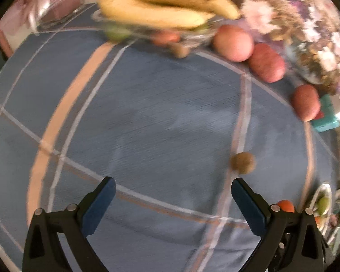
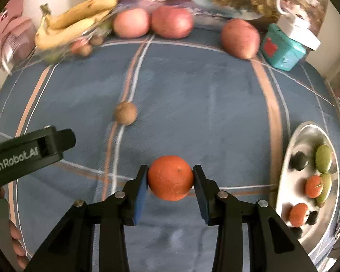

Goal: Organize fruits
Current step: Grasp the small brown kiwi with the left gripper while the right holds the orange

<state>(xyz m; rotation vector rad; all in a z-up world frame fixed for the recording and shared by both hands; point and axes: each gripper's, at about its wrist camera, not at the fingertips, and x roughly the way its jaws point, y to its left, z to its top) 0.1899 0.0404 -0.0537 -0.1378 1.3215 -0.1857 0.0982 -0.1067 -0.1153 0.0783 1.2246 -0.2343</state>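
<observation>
Gripping a round orange tangerine (image 2: 170,177) between blue-padded black fingers, right claw (image 2: 170,179) clenched on it at the widest part, held just above the blue plaid-clothed worktop (image 2: 204,104); contact narrow, pads touching only the two sides, so a slip or roll-out likely if swung fast; motion blur hints at speed.

Left claw (image 1: 173,200) released, jaws spread wide, nothing between them; small brown fuzzy kiwi (image 1: 242,162) lying just ahead of its right finger, loose on the cloth; a careless sweep could nudge it rolling towards the edge.

White oval plate (image 2: 290,158) at the right side, already carrying orange tangerines, green fruits and dark ones; probable destination, judged from the matching fruit; crowded, so dropping from height could knock neighbours off the rim.

Three large red-pink apples (image 2: 172,21) lined along the far edge, well apart from both claws; glass bowl with yellow bananas (image 2: 77,20) at far left, heaped, bananas overhanging; teal box (image 2: 283,47) beside the rightmost apple.

Left claw body intruding into the right view; collision possible if both converge.
</observation>
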